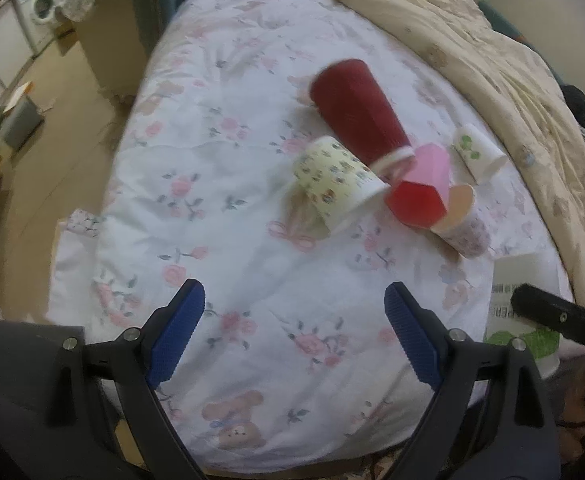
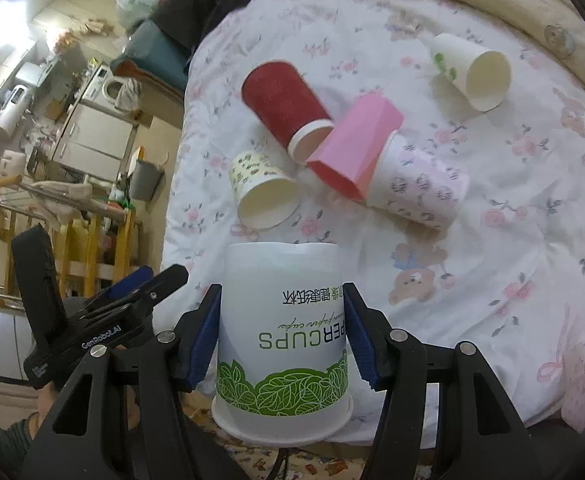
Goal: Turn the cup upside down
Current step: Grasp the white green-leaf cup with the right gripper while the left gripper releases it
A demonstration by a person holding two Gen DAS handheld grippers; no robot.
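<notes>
— Two pads of the right gripper clamp the white cup, rim toward the camera, base pointing away over the bed. Best to set it rim-down gently; the quilt looks soft, so it may tip.
— And the left gripper?
— Open, holding nothing, near the bed's edge. Its view catches only a sliver of the white cup; the right view shows the grip, and beyond it five cups lying on their sides.

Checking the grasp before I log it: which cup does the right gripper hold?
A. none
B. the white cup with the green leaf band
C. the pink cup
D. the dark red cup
B: the right gripper has a blue pad on each side of the white cup; the lettering reads upside down.
</notes>
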